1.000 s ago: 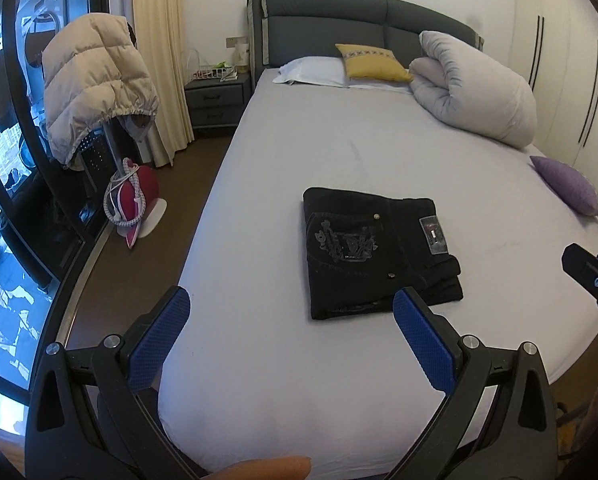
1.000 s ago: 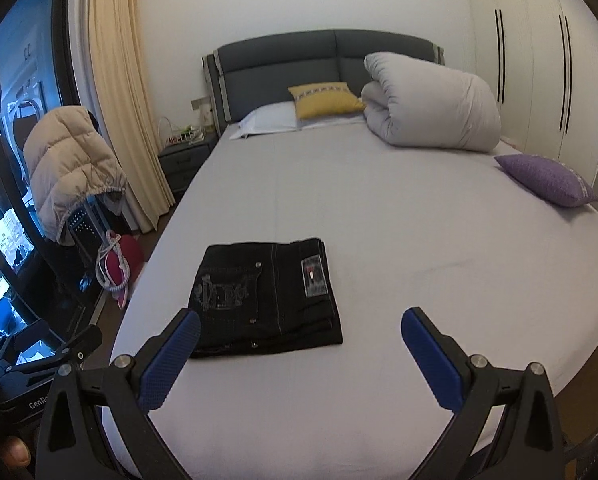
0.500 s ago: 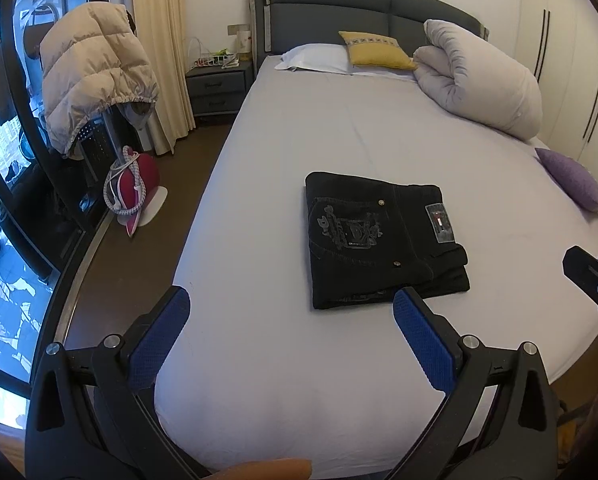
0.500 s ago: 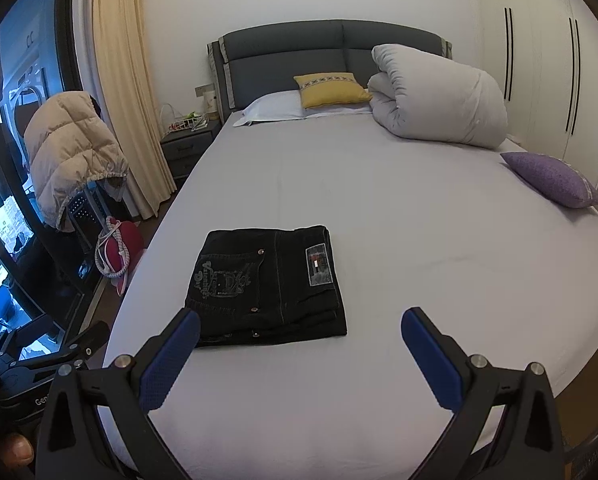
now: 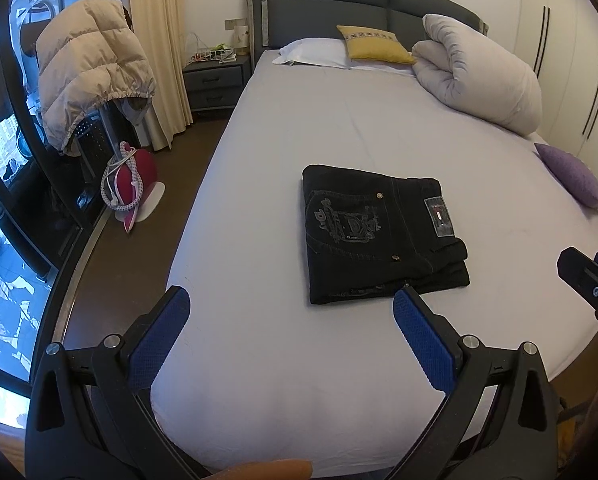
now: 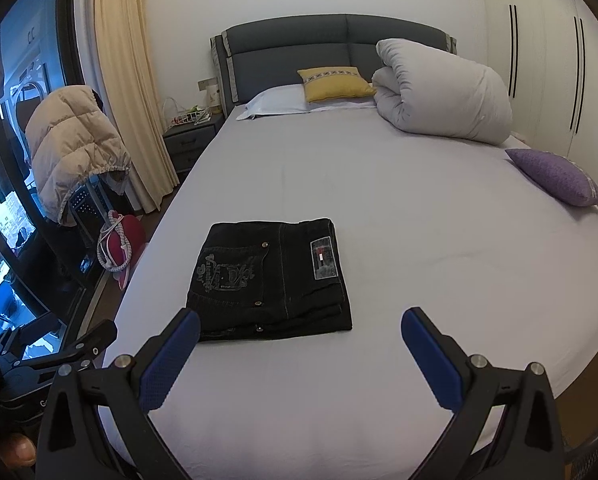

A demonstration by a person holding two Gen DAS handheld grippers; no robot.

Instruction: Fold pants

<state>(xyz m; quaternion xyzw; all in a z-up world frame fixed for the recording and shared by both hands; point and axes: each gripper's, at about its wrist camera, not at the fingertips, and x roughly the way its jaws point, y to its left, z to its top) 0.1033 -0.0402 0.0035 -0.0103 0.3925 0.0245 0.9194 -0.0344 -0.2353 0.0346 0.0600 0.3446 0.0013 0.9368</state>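
Pants point(image 5: 383, 236) lie folded into a compact black rectangle on the bed point(image 5: 299, 140), back pocket w/ embroidered emblem facing up, grey label patch on the waistband. They sit just ahead of both claws, touching neither.

Left claw point(image 5: 289, 332): released, blue pads spread wide, nothing btwn them; pants are ahead & slightly right of it, near edge of the fabric close to its right fingertip in the view. Right claw point(image 6: 299, 340): also released, empty, jaws wide; pants are ahead & to its left, bare sheet in front of its right finger.

Beyond the pants from the claws: rolled white duvet point(image 6: 443, 92), yellow cushion point(image 6: 335, 82), white pillow point(image 6: 275, 106) vs. dark grey headboard point(image 6: 331, 46). Purple cushion point(image 6: 555, 176) far right of right claw, at bed edge. Left of both claws, off the bed: beige puffer jacket point(image 5: 91, 68) draped over a stand, red item w/ white cord point(image 5: 129, 180) on the floor, nightstand point(image 5: 215, 84) by the curtain point(image 5: 159, 48).
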